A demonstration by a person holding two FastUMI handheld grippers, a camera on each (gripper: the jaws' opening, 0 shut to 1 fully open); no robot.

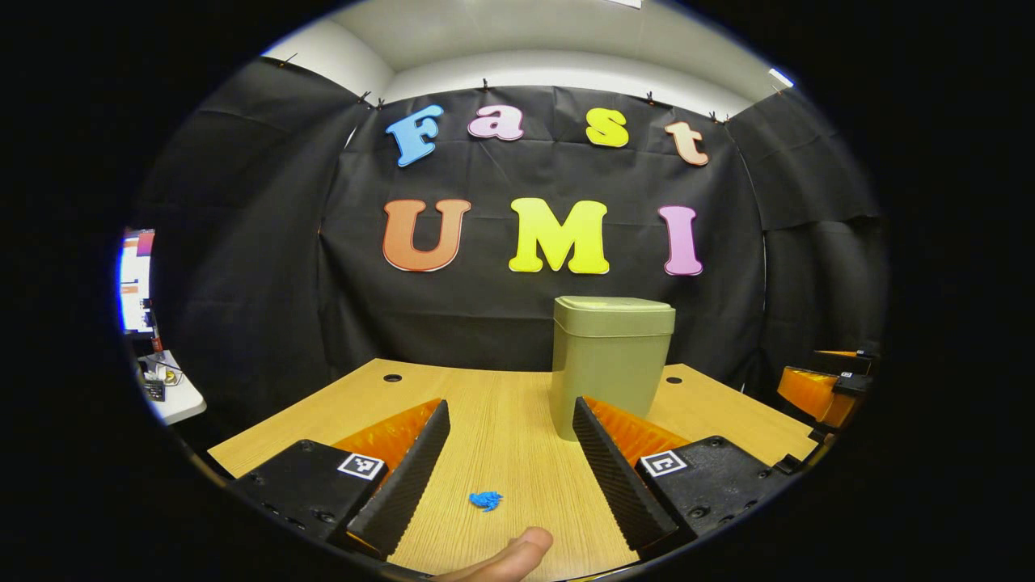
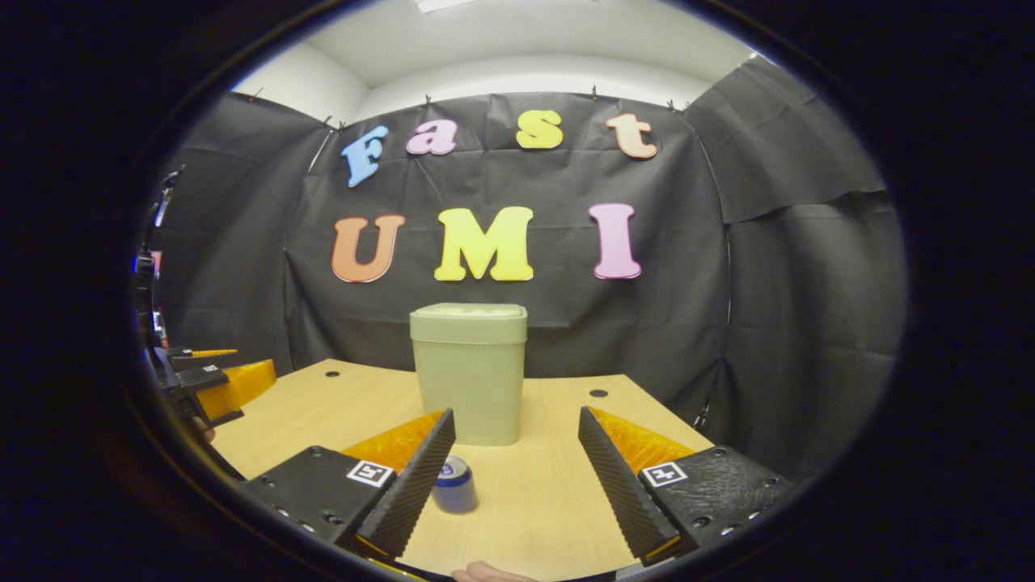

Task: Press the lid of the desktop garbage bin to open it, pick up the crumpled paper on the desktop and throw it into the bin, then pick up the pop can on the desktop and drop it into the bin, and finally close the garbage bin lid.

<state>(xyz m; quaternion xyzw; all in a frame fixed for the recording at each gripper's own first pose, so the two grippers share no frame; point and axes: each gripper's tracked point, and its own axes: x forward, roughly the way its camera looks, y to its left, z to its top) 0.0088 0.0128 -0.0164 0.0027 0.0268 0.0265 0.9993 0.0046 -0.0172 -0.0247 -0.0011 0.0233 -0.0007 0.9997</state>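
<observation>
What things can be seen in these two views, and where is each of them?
garbage bin: one, olive green, lid shut, standing toward the back of the table.
crumpled paper: one, blue, lying on the table between the left gripper's fingers.
pop can: one, blue, upright on the table in front of the bin.
table: one, light wood.
left gripper: one, open, above the table.
right gripper: one, open, above the table.
thumb: one, at the bottom edge of the left gripper view.
</observation>
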